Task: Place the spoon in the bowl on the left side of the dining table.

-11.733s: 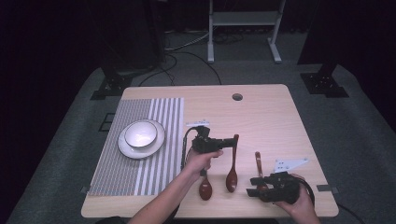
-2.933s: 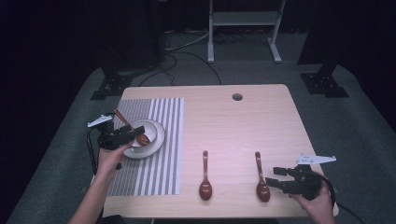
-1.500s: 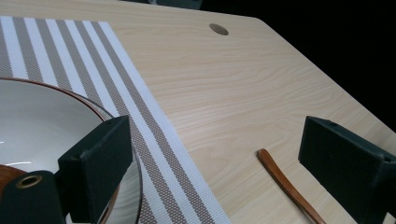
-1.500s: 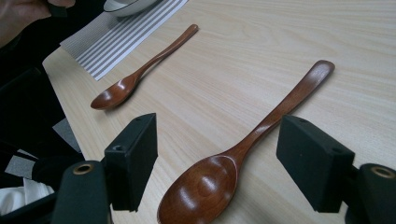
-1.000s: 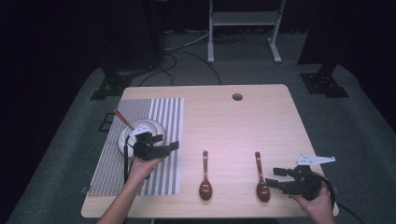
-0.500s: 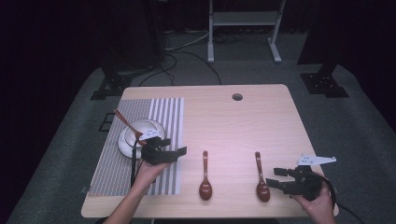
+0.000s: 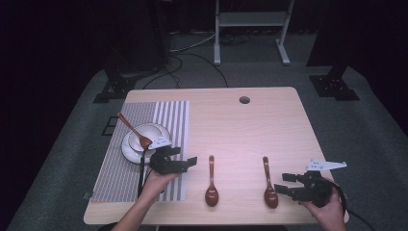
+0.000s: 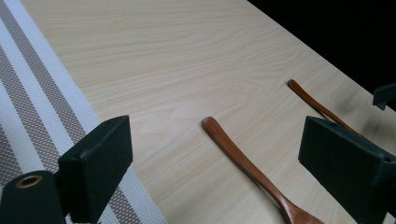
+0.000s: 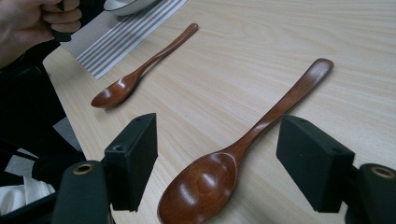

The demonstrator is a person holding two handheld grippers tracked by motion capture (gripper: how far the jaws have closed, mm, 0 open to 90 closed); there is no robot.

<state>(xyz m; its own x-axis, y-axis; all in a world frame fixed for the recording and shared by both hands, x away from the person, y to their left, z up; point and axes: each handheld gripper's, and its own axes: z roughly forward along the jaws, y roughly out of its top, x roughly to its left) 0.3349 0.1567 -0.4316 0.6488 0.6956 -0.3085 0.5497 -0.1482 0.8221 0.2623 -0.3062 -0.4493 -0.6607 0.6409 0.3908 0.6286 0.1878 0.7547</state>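
Note:
Three brown wooden spoons. One spoon (image 7: 135, 132) leans in the white bowl (image 7: 156, 132) on the striped placemat (image 7: 120, 178). The middle spoon (image 7: 211, 183) lies on the bare table; its handle (image 8: 243, 163) runs between the jaws of my left gripper (image 7: 185, 156), which is open, empty and hovering at the placemat's right edge. My right gripper (image 7: 284, 183) is open, with the bowl of the right spoon (image 9: 243, 154) lying between its jaws, untouched.
The light wooden table (image 7: 240, 130) has a round cable hole (image 7: 244, 100) at the back. The right spoon's handle (image 8: 313, 100) shows beyond the middle one. The hand (image 9: 37, 18) holding my left gripper is near the placemat (image 9: 121, 32).
My left gripper carried a spoon to the bowl, let it go there, and has moved right across the placemat toward the middle spoon. The right gripper has barely moved.

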